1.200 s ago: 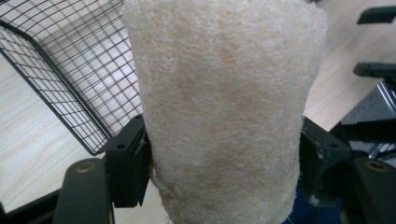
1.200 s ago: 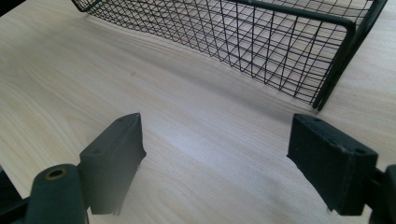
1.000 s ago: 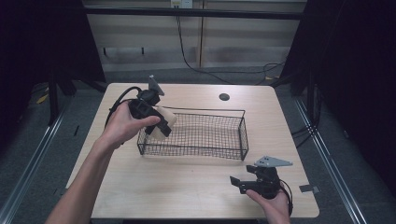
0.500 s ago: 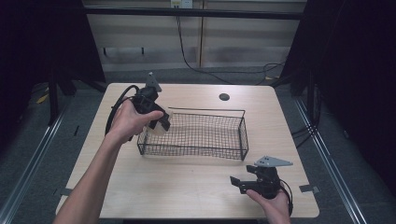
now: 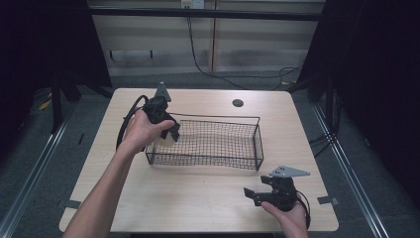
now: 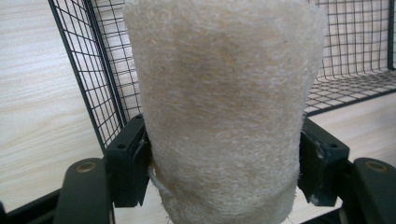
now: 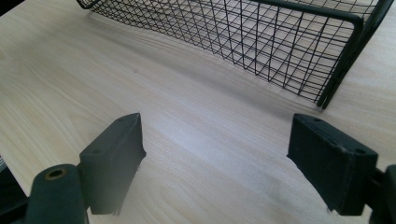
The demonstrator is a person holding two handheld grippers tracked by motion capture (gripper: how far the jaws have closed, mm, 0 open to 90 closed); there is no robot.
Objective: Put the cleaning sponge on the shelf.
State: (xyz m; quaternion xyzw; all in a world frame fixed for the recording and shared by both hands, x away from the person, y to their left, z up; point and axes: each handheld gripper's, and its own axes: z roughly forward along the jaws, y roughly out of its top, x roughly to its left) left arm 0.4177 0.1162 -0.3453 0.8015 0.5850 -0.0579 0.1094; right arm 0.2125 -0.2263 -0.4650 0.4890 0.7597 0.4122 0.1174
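Note:
A cream, fibrous loofah roll (image 6: 224,107) is clamped between the jaws of my left gripper (image 6: 224,175). In the high view that gripper (image 5: 168,133) holds the loofah (image 5: 166,140) just inside the left end of a black wire basket (image 5: 237,120). My right gripper (image 5: 251,194) rests low near the table's front right, jaws wide apart and pointing left. Its own view shows the right gripper (image 7: 215,163) with bare wood between the jaws and a basket corner (image 7: 345,51) ahead.
The light wooden table (image 5: 198,198) has a dark round hole (image 5: 237,103) near its far edge. A black cable (image 5: 126,124) loops from the left gripper. Bare wood lies in front of the basket. Dark floor and rails surround the table.
My left gripper has carried the loofah down and to the right, from above the basket's left rim to inside its left end. The right gripper has stayed put.

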